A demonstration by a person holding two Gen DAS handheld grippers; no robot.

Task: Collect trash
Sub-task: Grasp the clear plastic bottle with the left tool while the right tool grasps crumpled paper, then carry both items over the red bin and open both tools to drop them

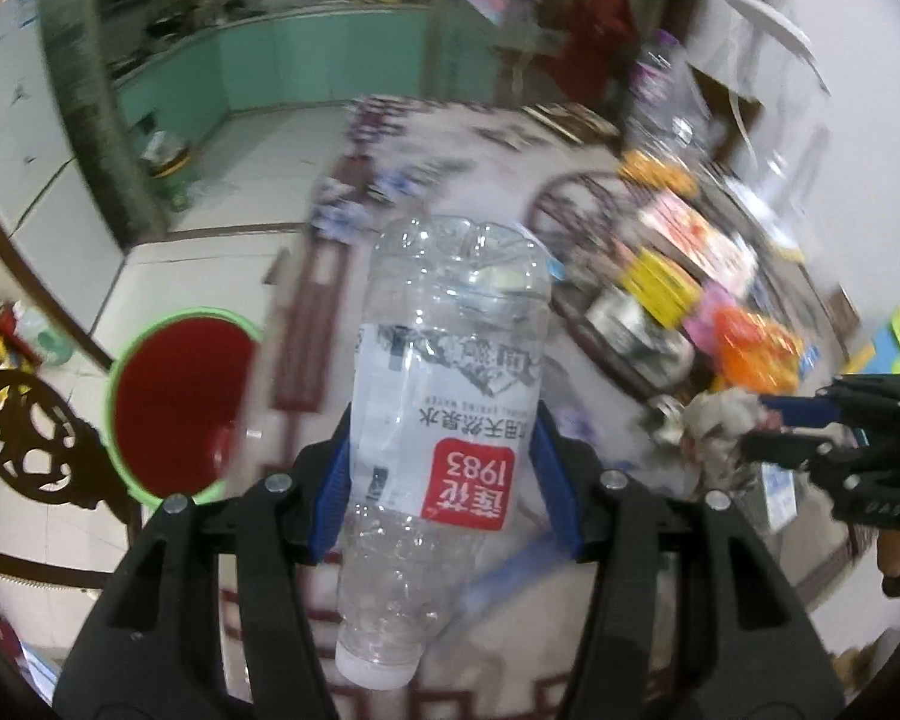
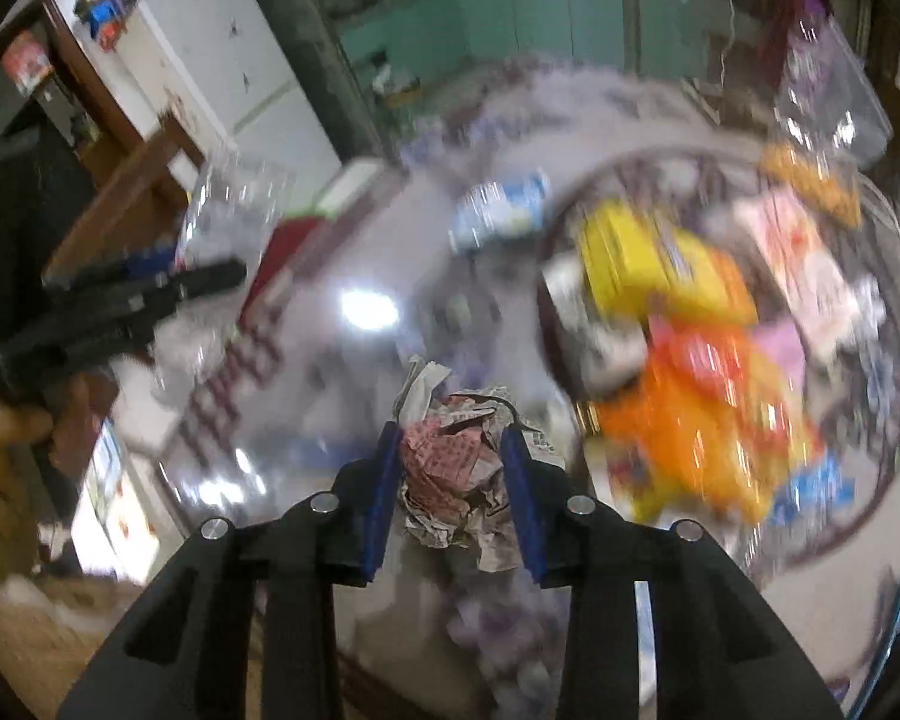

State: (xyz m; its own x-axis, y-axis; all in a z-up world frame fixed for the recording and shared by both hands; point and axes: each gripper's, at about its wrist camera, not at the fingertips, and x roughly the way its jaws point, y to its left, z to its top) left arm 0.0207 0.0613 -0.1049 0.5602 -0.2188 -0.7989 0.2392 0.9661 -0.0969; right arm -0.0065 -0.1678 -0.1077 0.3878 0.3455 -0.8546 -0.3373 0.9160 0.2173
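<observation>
Left wrist view: my left gripper (image 1: 444, 420) pinches a clear, empty bottle (image 1: 444, 396), cap toward me; my right gripper (image 2: 453, 441) squeezes crumpled newspaper (image 2: 456, 468).

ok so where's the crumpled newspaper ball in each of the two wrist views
Left wrist view: the crumpled newspaper ball sits at the right edge, lower middle, between the fingers of the right gripper coming in from the right.
Right wrist view: it is at centre, just below the middle, pinched between the blue pads.
Shared landmark: the orange snack packet on the table.
</observation>
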